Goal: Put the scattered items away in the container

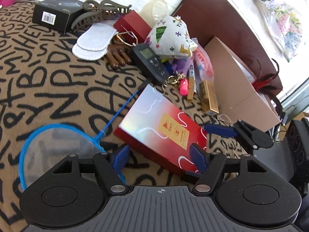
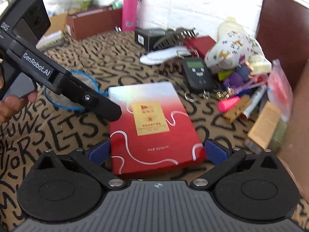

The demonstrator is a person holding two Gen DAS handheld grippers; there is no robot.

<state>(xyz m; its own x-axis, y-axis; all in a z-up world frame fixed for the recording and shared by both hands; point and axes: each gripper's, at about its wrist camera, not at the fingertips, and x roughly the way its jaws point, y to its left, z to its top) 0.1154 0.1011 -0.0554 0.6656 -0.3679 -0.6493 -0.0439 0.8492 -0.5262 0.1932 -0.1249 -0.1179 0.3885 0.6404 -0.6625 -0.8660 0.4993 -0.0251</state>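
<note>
A flat red and silver gift box [image 1: 160,127] [image 2: 154,123] lies on the letter-patterned cloth. My right gripper [image 2: 156,150] is open and straddles the box's near end, a blue pad close to each long side; whether they touch it I cannot tell. My left gripper [image 1: 158,158] is open and hovers over the box's left corner, holding nothing. In the right wrist view a hand holds the left gripper's black body [image 2: 63,81] at the box's left edge. A tan cardboard container [image 1: 241,89] [image 2: 297,116] stands at the right.
A blue hand net [image 1: 58,145] lies left of the gift box. Behind it is a pile: black hanging scale [image 1: 152,61], patterned pouch [image 1: 170,36], white insoles [image 1: 92,42], hair claw [image 1: 100,13], black carton [image 1: 56,13], pink marker [image 1: 183,89]. A pink bottle [image 2: 130,9] stands by the wall.
</note>
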